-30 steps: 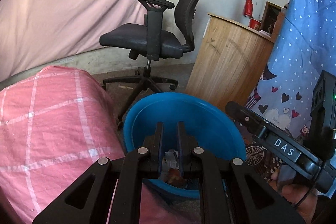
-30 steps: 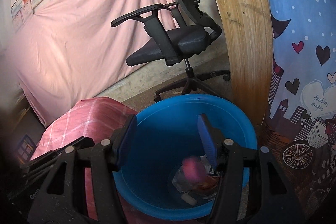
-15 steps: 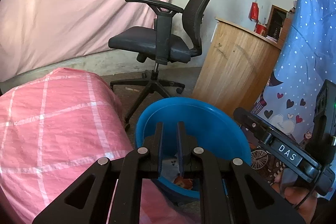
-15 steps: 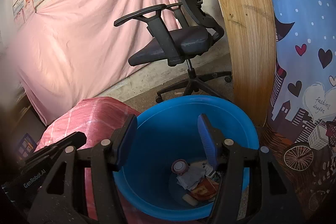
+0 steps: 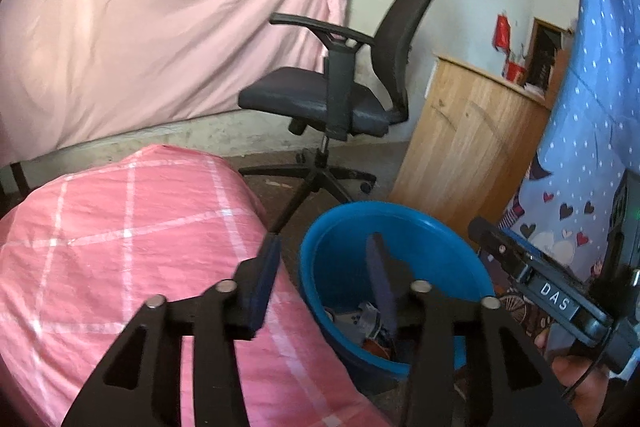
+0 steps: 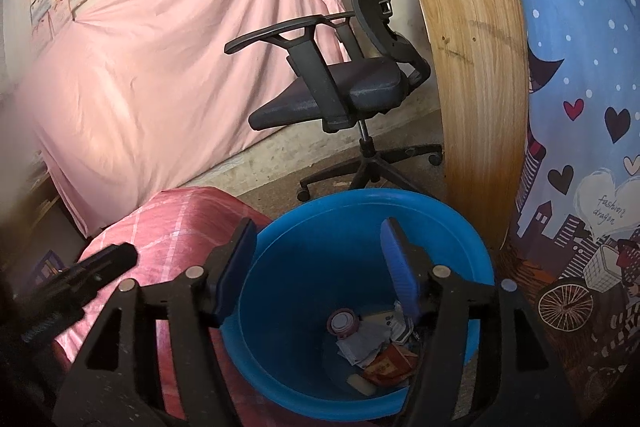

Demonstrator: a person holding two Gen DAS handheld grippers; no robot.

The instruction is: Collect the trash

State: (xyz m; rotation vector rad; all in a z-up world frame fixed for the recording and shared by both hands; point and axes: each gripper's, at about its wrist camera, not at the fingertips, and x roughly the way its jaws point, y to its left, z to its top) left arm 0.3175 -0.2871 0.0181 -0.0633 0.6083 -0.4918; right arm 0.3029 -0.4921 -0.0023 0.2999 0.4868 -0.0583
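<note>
A blue plastic bin (image 6: 304, 267) stands on the floor beside a pink checked cloth (image 5: 120, 227). Trash lies at its bottom: a small pink round cup (image 6: 343, 321), crumpled paper (image 6: 360, 345) and a red wrapper (image 6: 390, 367). My right gripper (image 6: 318, 267) is open and empty above the bin's mouth. My left gripper (image 5: 324, 279) is open and empty, straddling the bin's left rim (image 5: 316, 255) and the cloth's edge. The right gripper's body (image 5: 552, 291) shows at the right of the left wrist view.
A black office chair (image 5: 340, 95) stands behind the bin. A curved wooden counter (image 5: 468, 147) is to the right, with a blue patterned curtain (image 6: 580, 107) beside it. A pink sheet (image 5: 160, 27) hangs on the back wall.
My left gripper has opened from shut and shifted left, over the bin's left rim. The pink cup has come to rest in the bin. My right gripper stays open over the bin.
</note>
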